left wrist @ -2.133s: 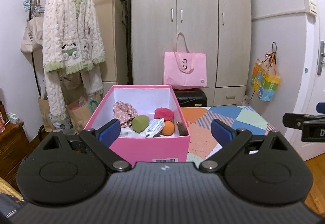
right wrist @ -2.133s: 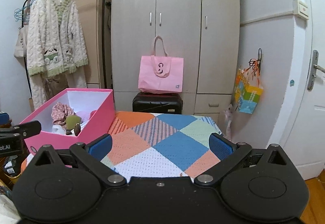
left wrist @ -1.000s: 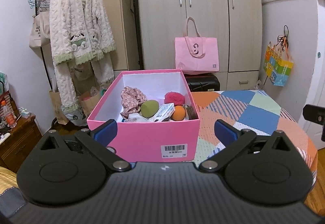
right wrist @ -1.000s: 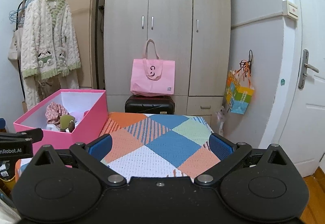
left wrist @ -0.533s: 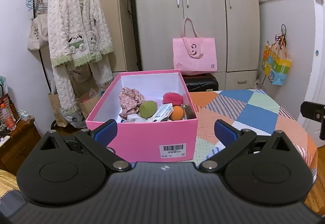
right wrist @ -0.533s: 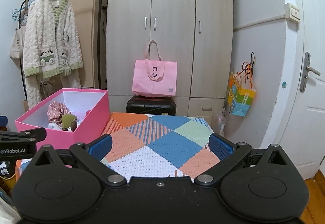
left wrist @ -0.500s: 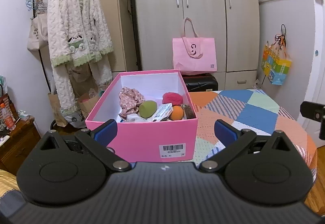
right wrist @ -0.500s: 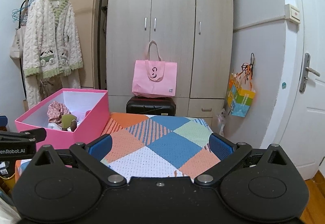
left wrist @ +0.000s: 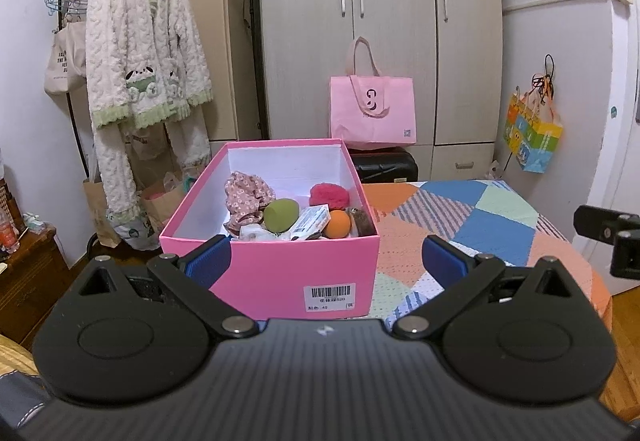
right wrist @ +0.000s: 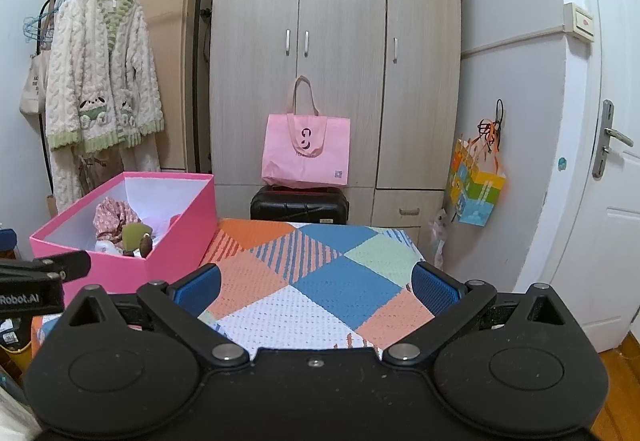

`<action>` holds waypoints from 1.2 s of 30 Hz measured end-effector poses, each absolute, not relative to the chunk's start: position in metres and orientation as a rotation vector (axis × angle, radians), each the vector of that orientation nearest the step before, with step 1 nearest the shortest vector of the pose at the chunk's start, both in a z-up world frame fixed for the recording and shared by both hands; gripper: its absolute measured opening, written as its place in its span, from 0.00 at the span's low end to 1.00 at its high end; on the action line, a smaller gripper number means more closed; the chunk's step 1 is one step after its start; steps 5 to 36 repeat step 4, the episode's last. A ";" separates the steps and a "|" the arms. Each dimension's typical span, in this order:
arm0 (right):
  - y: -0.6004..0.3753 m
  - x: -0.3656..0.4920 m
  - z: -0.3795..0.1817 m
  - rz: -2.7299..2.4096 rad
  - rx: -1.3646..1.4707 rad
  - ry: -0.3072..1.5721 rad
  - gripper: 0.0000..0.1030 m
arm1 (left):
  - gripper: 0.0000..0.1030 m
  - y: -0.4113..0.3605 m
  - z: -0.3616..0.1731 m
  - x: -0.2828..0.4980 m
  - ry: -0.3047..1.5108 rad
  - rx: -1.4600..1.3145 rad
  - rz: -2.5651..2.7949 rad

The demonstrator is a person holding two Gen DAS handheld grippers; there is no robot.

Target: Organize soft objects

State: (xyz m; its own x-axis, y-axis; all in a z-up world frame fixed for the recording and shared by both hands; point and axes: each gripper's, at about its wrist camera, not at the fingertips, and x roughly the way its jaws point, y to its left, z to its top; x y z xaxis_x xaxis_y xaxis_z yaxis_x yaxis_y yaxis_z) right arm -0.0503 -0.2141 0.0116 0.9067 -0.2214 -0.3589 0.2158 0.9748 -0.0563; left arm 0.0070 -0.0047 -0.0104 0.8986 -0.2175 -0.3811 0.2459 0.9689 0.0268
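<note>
Pink box [left wrist: 276, 273] on a patchwork cloth [right wrist: 320, 281], both grippers empty.
Left gripper [left wrist: 326, 261] wide before the box (floral cloth [left wrist: 248, 195], green sponge [left wrist: 281, 215], orange ball [left wrist: 337, 223] inside); right gripper [right wrist: 316, 285] wide over the cloth.

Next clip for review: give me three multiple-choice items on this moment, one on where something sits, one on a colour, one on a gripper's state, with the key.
1. Where is the green egg-shaped sponge?
A. On the patchwork cloth
B. Inside the pink box
C. In the pink tote bag

2. What colour is the fluffy round item at the back of the box?
A. Red
B. Blue
C. White

3. How is the left gripper?
A. Shut on the sponge
B. Shut on nothing
C. Open, holding nothing

Key: 1 B, it lies among the box's contents. 2 A, it shows red beside the white inner wall. 3 C, the blue pads stand wide apart with only the box front between them in view.
</note>
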 end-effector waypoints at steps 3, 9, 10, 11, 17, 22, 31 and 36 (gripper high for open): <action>-0.212 -0.050 0.011 -0.223 -0.022 0.372 1.00 | 1.00 -0.004 -0.010 0.007 0.387 0.076 -0.234; -0.212 -0.051 0.011 -0.222 -0.021 0.371 1.00 | 1.00 -0.004 -0.010 0.007 0.389 0.083 -0.234; -0.212 -0.051 0.011 -0.222 -0.021 0.371 1.00 | 1.00 -0.004 -0.010 0.007 0.389 0.083 -0.234; -0.212 -0.051 0.011 -0.222 -0.021 0.371 1.00 | 1.00 -0.004 -0.010 0.007 0.389 0.083 -0.234; -0.212 -0.051 0.011 -0.222 -0.021 0.371 1.00 | 1.00 -0.004 -0.010 0.007 0.389 0.083 -0.234; -0.212 -0.051 0.011 -0.222 -0.021 0.371 1.00 | 1.00 -0.004 -0.010 0.007 0.389 0.083 -0.234; -0.212 -0.051 0.011 -0.222 -0.021 0.371 1.00 | 1.00 -0.004 -0.010 0.007 0.389 0.083 -0.234; -0.212 -0.051 0.011 -0.222 -0.021 0.371 1.00 | 1.00 -0.004 -0.010 0.007 0.389 0.083 -0.234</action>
